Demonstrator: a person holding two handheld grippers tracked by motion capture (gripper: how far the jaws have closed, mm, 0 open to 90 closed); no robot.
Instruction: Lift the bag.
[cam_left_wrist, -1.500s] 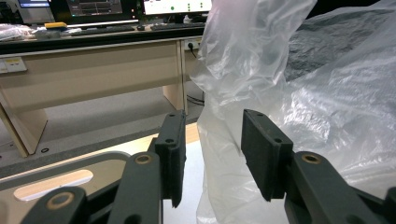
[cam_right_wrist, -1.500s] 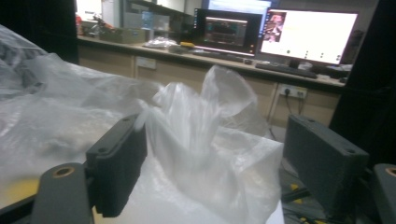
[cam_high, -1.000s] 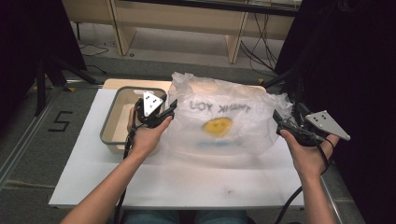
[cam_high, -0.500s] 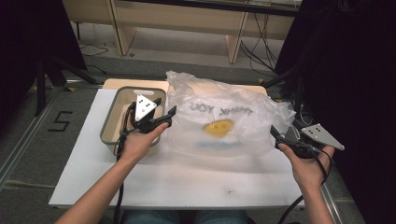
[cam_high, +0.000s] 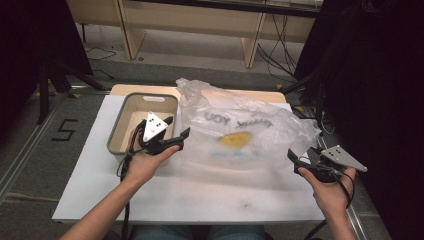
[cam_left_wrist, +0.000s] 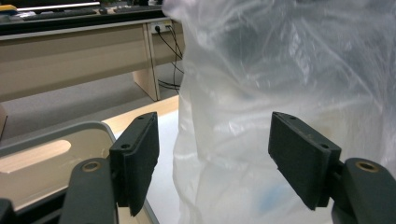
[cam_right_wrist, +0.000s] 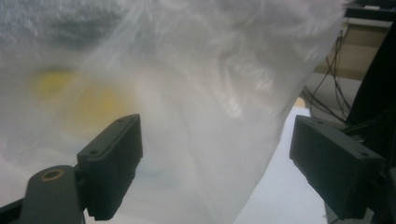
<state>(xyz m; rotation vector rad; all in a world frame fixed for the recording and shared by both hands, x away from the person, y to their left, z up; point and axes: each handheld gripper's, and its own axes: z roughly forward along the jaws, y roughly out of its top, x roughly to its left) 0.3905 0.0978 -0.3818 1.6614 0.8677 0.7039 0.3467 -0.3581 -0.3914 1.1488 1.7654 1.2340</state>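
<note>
Grey bin (cam_high: 142, 122) sits far left on the white board (cam_high: 200, 195). My left gripper (cam_high: 176, 127) hangs w/ jaws wide, just been opening, nothing btwn them, right beside the clear plastic bag (cam_high: 245, 130) (yellow print on it, text blurred). Bag lies mid-board, puffed up. My right gripper (cam_high: 296, 161) is at the bag's right edge, jaws spread apart, pads off the plastic.
</note>
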